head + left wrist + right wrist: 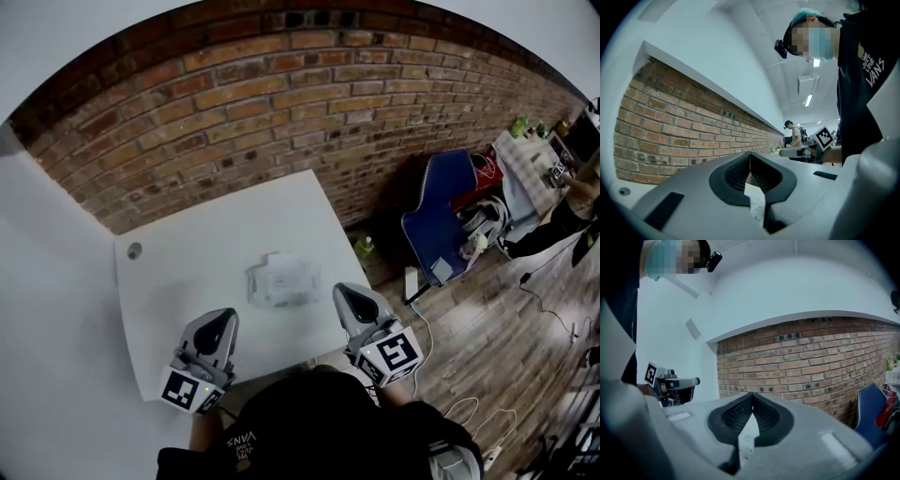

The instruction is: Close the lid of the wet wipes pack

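The wet wipes pack (281,278), white and flat, lies in the middle of the white table (187,272). From this height I cannot tell how its lid stands. My left gripper (225,321) is over the table's near left part, short of the pack, with its jaws together and nothing between them. My right gripper (346,294) hovers at the table's near right edge, just right of the pack, also shut and empty. In the left gripper view the ribbed pads (740,172) meet in a line. The right gripper view shows its pads (761,416) closed the same way. The pack is hidden in both gripper views.
A brick wall (281,103) runs behind the table. A round hole (134,250) sits in the table's far left corner. A blue chair (450,211), a green bottle (364,247) and cables (469,403) are on the wooden floor to the right. A person (790,131) stands far off.
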Action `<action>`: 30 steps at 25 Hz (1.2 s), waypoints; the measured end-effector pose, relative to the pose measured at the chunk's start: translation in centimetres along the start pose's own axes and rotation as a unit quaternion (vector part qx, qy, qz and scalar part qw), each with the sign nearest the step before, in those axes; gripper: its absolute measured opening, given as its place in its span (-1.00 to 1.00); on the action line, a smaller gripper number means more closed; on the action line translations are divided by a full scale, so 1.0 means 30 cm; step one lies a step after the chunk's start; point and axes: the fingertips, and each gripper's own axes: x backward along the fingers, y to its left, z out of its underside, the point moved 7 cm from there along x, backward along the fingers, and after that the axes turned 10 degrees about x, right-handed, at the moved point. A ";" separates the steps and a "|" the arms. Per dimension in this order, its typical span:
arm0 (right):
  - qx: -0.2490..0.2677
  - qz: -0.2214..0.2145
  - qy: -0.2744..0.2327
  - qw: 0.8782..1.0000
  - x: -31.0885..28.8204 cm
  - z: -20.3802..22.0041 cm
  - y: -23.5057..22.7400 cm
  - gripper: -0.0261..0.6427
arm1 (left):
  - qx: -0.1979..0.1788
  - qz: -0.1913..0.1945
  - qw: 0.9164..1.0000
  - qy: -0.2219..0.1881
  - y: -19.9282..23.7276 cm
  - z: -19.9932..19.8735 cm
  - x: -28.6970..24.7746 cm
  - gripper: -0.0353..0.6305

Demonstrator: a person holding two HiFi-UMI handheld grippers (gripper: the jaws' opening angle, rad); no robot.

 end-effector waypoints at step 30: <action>-0.025 0.027 0.048 0.998 -0.290 0.083 -0.005 -0.93 | -0.013 0.047 0.998 0.043 0.343 0.081 -0.221 -0.90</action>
